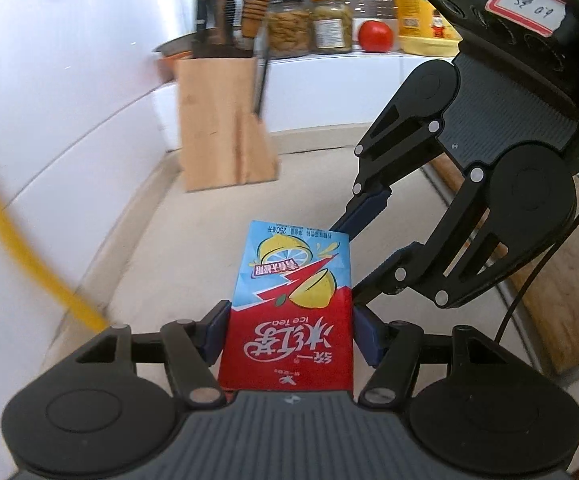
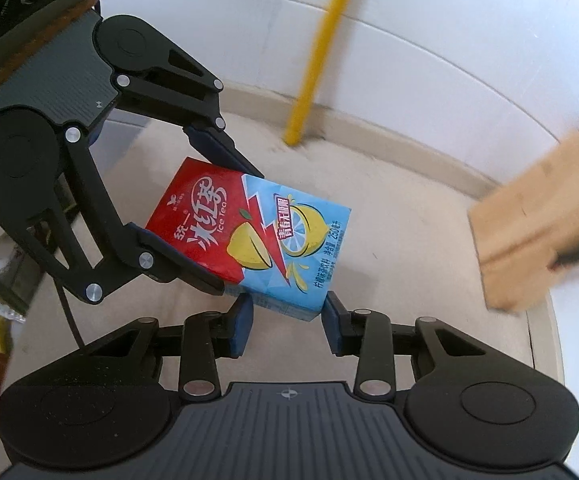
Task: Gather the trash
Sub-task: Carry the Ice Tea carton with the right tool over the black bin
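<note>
One ice tea carton (image 1: 289, 308); two jars (image 1: 309, 26) (side by side); one tomato (image 1: 375, 37); one knife block (image 1: 221, 120).

Drink carton (image 2: 249, 236), between the fingers of both grippers: large white Chinese brand characters on the red half, with "Ice Tea" beneath them; a small dark banner of Chinese characters on the blue half; "250" in the fine print near its far end.

Paper label (image 1: 523, 6) on the black housing of the other gripper, upper right: handwritten figures, not clearly legible.
</note>
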{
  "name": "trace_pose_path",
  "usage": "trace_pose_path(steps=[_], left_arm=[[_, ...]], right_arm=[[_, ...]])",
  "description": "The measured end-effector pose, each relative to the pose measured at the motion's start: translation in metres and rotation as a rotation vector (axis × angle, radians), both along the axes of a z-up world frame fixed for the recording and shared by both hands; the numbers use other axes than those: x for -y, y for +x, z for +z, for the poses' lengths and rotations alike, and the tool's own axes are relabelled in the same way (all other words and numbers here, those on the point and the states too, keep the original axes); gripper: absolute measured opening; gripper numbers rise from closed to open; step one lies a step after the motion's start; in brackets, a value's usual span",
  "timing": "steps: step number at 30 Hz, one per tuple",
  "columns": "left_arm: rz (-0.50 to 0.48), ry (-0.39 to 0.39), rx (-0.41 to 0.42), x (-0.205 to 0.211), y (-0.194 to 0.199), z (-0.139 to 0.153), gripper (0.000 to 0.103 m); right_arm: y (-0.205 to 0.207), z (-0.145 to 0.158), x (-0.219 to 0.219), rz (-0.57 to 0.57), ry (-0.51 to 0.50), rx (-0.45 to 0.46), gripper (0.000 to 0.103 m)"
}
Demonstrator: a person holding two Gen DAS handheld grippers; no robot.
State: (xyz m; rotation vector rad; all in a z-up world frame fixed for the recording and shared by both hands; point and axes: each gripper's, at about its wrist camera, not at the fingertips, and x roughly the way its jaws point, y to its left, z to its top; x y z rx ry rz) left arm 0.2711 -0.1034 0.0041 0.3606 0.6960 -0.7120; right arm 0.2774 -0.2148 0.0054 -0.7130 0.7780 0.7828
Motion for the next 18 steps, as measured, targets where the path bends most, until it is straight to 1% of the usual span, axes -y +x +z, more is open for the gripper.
trace_pose_path(steps=[10,18], left_arm=[[0.188,0.047,0.021,-0.084,-0.040,0.010,0.057],[0.331,0.071,0.016,-0.152,-0.076,0.009,0.057]], right_arm=[[-0.017,-0.002,-0.090,0.154,0.025,-0.010,0.045],[-0.039,-0.009,-0.167,0.292,0.029,-0.027,0.045]])
